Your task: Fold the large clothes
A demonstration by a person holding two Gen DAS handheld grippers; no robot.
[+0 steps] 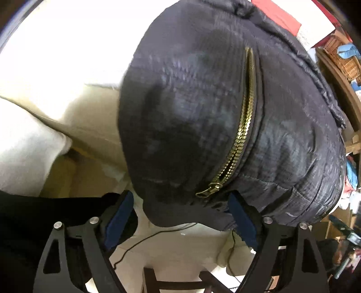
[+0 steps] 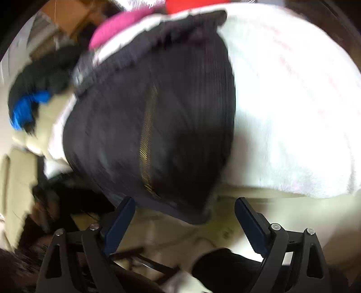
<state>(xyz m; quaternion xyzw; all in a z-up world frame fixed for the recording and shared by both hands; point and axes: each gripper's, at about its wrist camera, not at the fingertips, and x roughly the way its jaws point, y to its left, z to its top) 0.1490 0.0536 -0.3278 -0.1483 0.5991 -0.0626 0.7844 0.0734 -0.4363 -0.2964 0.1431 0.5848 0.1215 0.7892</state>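
A dark quilted jacket (image 1: 191, 101) with a gold zipper (image 1: 246, 126) lies bunched on a white blanket (image 1: 67, 45), and its rounded lower edge hangs over the blanket's front edge. My left gripper (image 1: 181, 196) is open, its blue pads (image 1: 121, 216) on either side of that hanging edge, with a gap at the left pad. In the blurred right wrist view the same jacket (image 2: 158, 112) and zipper (image 2: 146, 139) lie on the blanket (image 2: 293, 112). My right gripper (image 2: 185, 200) is open just below the jacket's lower corner, with nothing between its pads.
A red item (image 1: 277, 15) and wicker baskets (image 1: 340, 56) stand beyond the jacket. A thin black cable (image 1: 140, 243) and a dark wooden chair (image 1: 176, 281) lie below the left gripper. A pink cloth (image 2: 117, 24) and a blue cloth (image 2: 24, 108) sit at the left of the right wrist view.
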